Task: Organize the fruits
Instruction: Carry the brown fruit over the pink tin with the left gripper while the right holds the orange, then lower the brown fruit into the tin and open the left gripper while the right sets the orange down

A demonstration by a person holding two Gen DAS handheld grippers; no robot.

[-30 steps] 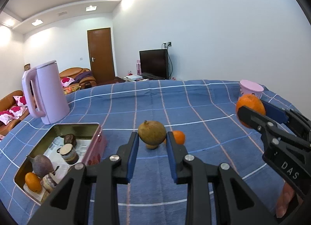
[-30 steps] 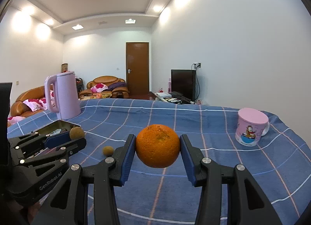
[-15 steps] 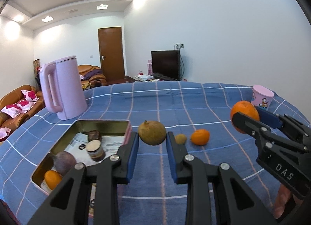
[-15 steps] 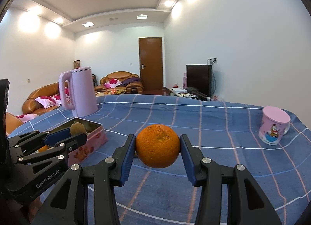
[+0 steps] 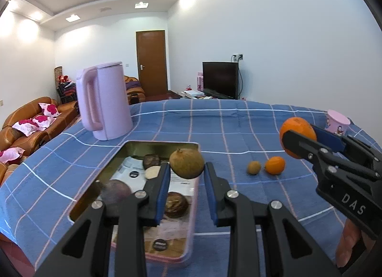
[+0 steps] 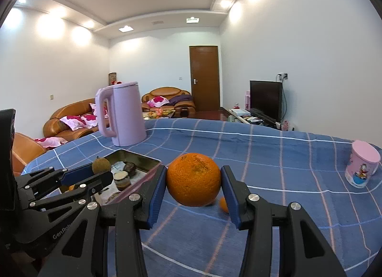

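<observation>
Left wrist view: the left fingers (image 5: 164, 181) are clenched on a brown fruit (image 5: 186, 163), round and rough-skinned with a small stalk on top, so it has no long axis to mind. It hangs in the air directly over the tin (image 5: 194, 205), above the near right part of the tray, with the rim just below and to the right of it. Inside the tin lie a few dark fruits and some paper. The way to go for this fruit is, I would say, straight down; a small shift towards the tin's middle would keep it clear of the rim.

Off to the right in the same view, the right gripper (image 5: 308, 140) grasps an orange (image 5: 297, 131) and holds it above the counter (image 5: 238, 128), well to the right of the tin. From the right wrist view the orange (image 6: 193, 179) sits squarely between the blue pads, and the tin (image 6: 143, 160) lies to its left and a little beyond. So the left hand is the nearer of the two to the tin, and the right has yet to travel sideways to reach it.

Two fruits wait on the cloth between the grippers: a small brown one (image 5: 253, 167) and a mandarin (image 5: 275, 164), just beside each other. A pink kettle (image 5: 105, 107) stands behind the tin, a pink mug (image 6: 363, 163) far right.
</observation>
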